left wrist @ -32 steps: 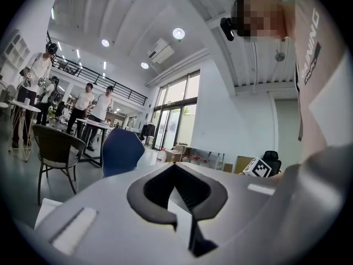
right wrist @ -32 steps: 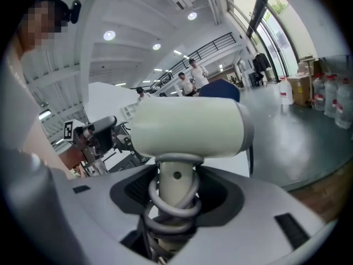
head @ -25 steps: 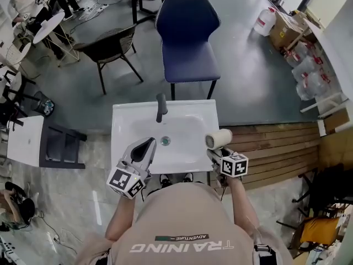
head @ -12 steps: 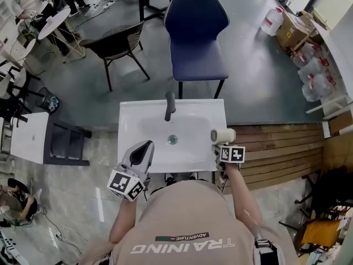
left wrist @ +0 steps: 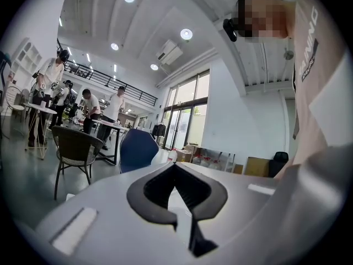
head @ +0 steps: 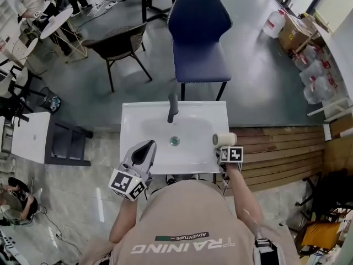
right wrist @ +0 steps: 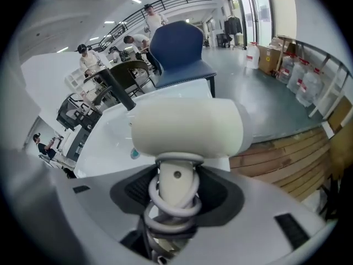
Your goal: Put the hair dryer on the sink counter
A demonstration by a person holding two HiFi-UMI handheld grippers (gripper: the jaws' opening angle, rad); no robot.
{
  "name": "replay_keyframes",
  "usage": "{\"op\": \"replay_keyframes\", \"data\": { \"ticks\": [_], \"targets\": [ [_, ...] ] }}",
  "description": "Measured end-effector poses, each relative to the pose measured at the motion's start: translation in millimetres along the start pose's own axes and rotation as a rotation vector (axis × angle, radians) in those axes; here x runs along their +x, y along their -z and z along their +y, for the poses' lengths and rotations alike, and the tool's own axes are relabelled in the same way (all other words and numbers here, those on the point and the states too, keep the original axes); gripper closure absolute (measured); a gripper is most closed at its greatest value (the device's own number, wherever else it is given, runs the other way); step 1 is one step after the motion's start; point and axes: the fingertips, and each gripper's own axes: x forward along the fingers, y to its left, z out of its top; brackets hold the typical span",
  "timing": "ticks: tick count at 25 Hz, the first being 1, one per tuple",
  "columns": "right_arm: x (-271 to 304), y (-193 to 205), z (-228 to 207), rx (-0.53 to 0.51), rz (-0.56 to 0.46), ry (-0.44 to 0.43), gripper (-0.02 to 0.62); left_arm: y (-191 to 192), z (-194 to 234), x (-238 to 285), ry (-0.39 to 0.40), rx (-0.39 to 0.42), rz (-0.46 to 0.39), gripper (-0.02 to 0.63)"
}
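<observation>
The cream hair dryer (head: 224, 139) hangs over the right rim of the white sink counter (head: 132, 120), barrel pointing left. My right gripper (head: 226, 149) is shut on its handle, and the cord is coiled round that handle. In the right gripper view the dryer's barrel (right wrist: 187, 128) fills the middle above the right gripper (right wrist: 176, 189), with the basin (right wrist: 110, 142) beyond it. My left gripper (head: 146, 148) hovers over the sink's front left part, shut and holding nothing; the left gripper (left wrist: 175, 167) points towards the room. A dark faucet (head: 172, 108) stands at the back of the basin.
A blue chair (head: 199, 32) stands right behind the sink and a dark wicker chair (head: 116, 46) to its left. Wooden decking (head: 276, 148) adjoins the sink's right side. A dark stool and white cabinet (head: 33, 139) sit at left. Water jugs (head: 317, 81) line the right wall.
The right gripper with the hair dryer has shifted slightly inward over the sink's right rim. The left gripper has kept its place.
</observation>
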Motion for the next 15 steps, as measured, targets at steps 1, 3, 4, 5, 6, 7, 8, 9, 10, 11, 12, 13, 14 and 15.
{"op": "replay_keyframes", "data": {
  "ticks": [1,3,4,5,6,7,8,9,10,11,12,13,14,15],
  "targets": [
    [1.1,1.1,-1.1,-0.006,0.007,0.011,0.377,0.3,0.7,-0.9,-0.003,-0.002,0.001,0.599],
    [2.8,2.8,-2.3,-0.02,0.019,0.033,0.377,0.5,3.0,-3.1,-0.015,-0.009,0.003,0.599],
    [3.4,3.9,-2.7,-0.027,0.025,0.042,0.377,0.7,4.0,-4.2,-0.02,-0.013,0.005,0.599],
    [4.2,5.5,-3.3,-0.032,0.032,0.05,0.377,1.2,4.5,-5.4,-0.024,-0.015,0.005,0.599],
    [5.5,7.5,-4.3,-0.035,0.04,0.056,0.377,1.9,4.7,-6.4,-0.024,-0.016,0.005,0.599],
    [6.9,9.3,-5.2,-0.036,0.046,0.06,0.377,2.6,4.7,-7.4,-0.024,-0.017,0.004,0.599],
    [8.3,10.3,-5.7,-0.039,0.051,0.064,0.377,3.2,4.6,-8.2,-0.024,-0.017,0.004,0.6],
    [9.5,10.6,-5.8,-0.044,0.055,0.067,0.377,3.6,4.9,-9.0,-0.027,-0.019,0.005,0.599],
    [10.6,10.6,-6.0,-0.05,0.06,0.072,0.377,3.6,5.2,-9.7,-0.029,-0.02,0.006,0.599],
    [11.5,10.6,-6.1,-0.057,0.067,0.079,0.377,3.4,5.4,-10.3,-0.029,-0.018,0.005,0.599],
    [11.9,10.8,-6.4,-0.063,0.074,0.088,0.377,2.9,5.2,-10.9,-0.025,-0.015,0.003,0.598],
    [12.1,11.0,-6.7,-0.067,0.081,0.098,0.377,2.1,4.8,-11.5,-0.022,-0.012,0.0,0.598],
    [12.2,11.1,-6.7,-0.071,0.084,0.106,0.377,1.1,4.7,-12.3,-0.022,-0.013,-0.003,0.599],
    [12.6,11.0,-6.4,-0.073,0.085,0.111,0.377,0.4,5.0,-13.2,-0.026,-0.02,-0.005,0.599]
  ]
}}
